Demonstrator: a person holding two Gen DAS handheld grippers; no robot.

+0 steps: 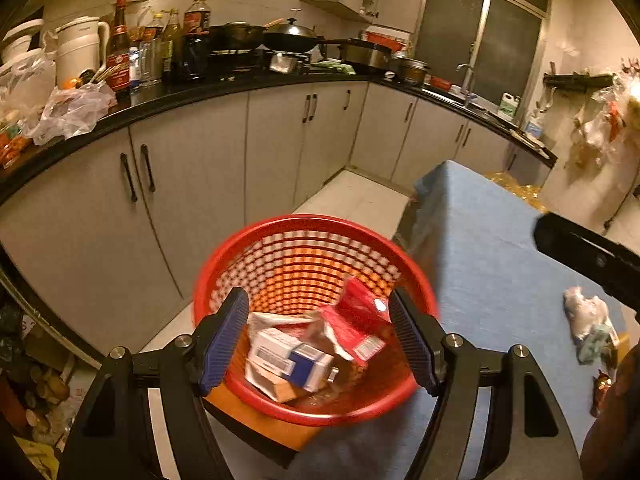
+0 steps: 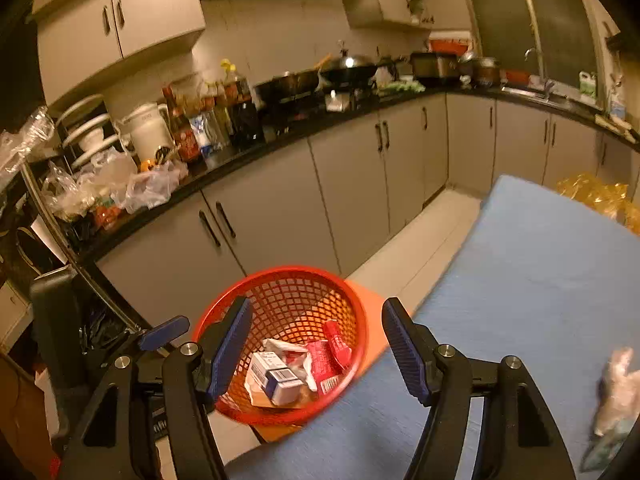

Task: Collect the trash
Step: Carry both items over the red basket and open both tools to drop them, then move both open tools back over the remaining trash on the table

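- Left gripper [image 1: 318, 334]: blue ribbed pads spread wide, nothing between them, poised above the round red plastic mesh basket [image 1: 280, 236].
- Right gripper [image 2: 316, 354]: jaws likewise parted, empty, over the same basket [image 2: 352, 312].
- Basket holds a white-and-blue carton [image 1: 290, 360], a red packet [image 1: 356, 320] and crumpled paper.
- Crumpled pale wrapper [image 1: 588, 322] lies on the blue-clothed table [image 1: 500, 248], well right of the basket.

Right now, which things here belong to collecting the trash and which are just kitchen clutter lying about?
Part of the job:
- red basket
- white-and-blue box and red packet inside it
- crumpled wrapper on the blue table
- left gripper and right gripper, both open over the basket

Just lying about:
- sauce bottles
- wok
- white jug
- plastic bags
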